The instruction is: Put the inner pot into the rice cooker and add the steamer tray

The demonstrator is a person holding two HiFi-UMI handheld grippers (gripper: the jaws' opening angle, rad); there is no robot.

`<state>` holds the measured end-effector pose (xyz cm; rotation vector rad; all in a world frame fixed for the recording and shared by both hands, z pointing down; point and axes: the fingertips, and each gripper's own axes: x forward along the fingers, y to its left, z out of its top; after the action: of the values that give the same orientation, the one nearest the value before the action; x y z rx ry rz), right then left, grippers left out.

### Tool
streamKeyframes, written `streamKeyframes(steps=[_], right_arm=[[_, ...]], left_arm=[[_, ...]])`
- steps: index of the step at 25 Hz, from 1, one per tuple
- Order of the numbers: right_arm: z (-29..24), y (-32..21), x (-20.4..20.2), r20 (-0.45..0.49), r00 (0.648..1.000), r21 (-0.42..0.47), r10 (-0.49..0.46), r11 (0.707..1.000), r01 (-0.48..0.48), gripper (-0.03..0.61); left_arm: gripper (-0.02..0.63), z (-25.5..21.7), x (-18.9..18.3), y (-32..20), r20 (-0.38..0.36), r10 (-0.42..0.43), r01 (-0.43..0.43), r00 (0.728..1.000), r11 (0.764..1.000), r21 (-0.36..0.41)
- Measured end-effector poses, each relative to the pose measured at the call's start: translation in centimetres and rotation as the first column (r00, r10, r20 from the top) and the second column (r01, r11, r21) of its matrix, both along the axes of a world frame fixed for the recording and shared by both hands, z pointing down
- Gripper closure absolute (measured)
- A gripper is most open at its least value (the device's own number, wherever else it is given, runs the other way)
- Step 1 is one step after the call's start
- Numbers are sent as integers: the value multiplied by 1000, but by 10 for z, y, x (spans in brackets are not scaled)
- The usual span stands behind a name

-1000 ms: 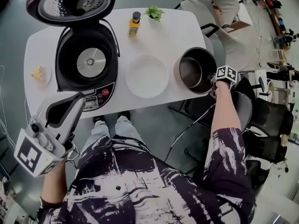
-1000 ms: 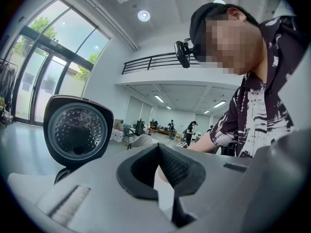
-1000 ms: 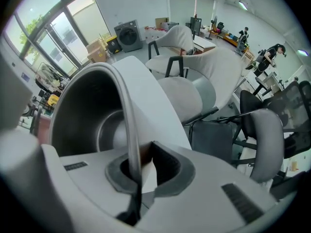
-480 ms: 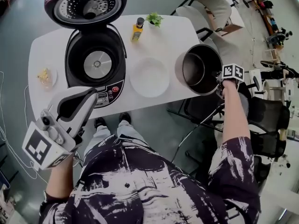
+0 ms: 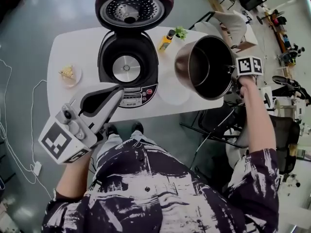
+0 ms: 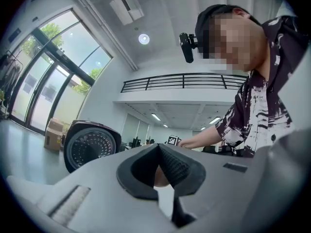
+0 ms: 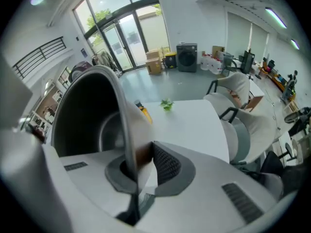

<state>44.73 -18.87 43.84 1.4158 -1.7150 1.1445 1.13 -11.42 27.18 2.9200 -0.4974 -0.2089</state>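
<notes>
The dark metal inner pot (image 5: 204, 67) has risen, rim pinched by the right gripper (image 5: 233, 73); the left gripper (image 5: 115, 90) seems closed, empty.

The dark metal inner pot (image 5: 204, 67) is empty and hangs tilted, its rim pinched in the right gripper (image 5: 233, 75). The rice cooker (image 5: 127, 69) stands lid-up just beyond the left gripper (image 5: 115, 90). The white steamer tray (image 5: 170, 95) lies between both grippers, partly under the pot.
</notes>
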Motion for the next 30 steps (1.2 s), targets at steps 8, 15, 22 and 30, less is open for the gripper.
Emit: streamKeyframes(steps=[8,15,22,30], right_arm=[[-19,-55,-146,76,983,50,-170,985,166,574],[16,-84,-218,109,977,20,-186,983,185,572],[55,-98,-245,69,988,-34,-138,989,141,572],[88,-104,-262,20,995,-83,-95,992,96,569]], left_arm=[[609,-3,-40,7,-2,-17,17,1000,999,29],[609,2,-68,12,7,-39,38,999,999,37],[609,2,-92,11,14,-66,65,998,997,39],[609,8,-107,9,11,-79,79,997,997,17]])
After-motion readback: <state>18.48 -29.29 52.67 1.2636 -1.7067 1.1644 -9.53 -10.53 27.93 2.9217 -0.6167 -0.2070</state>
